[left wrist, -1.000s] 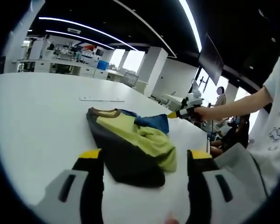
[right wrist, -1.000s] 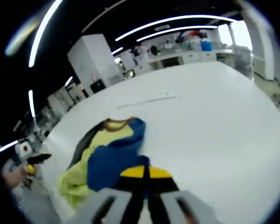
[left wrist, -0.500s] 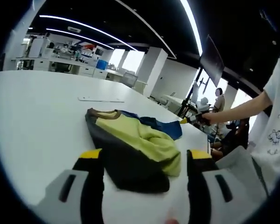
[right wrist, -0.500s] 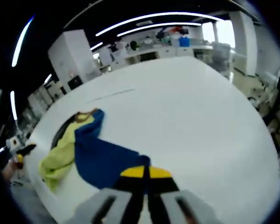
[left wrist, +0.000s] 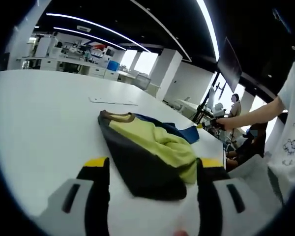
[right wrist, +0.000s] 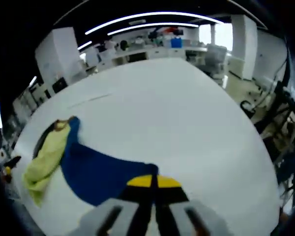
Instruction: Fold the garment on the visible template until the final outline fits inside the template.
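Garment (left wrist: 147, 157) lay bunched on the white table (left wrist: 39, 113), directly ahead of your left gripper (left wrist: 152, 169) and partly between its two yellow-tipped jaws, which stood wide apart with nothing in them. In the left gripper view the dark panel of the cloth sat nearest your jaws, the yellow-green panel (left wrist: 160, 145) was heaped on top of it toward the right jaw, and the brown-edged collar (left wrist: 115, 117) pointed away from you. A blue part (left wrist: 184, 133) ran out from the heap toward the far right edge of the table, where your right hand reached in from the right side of the view holding the other gripper; I could not tell there how its jaws stood. In the right gripper view your right gripper (right wrist: 151, 183) had its yellow tips pressed together, and the blue part of the garment (right wrist: 96, 169) ran straight up to those tips, drawn out in a long flat wedge from the collar end; whether cloth was actually pinched between them was hidden by the jaws themselves, so I cannot say for certain. From that side the yellow-green panel (right wrist: 44, 160) lay crumpled along the left of the blue, well away from your right jaws, with the collar at the far end. A thin pale strip (left wrist: 113, 101) lay flat on the table beyond the garment, well apart from it.
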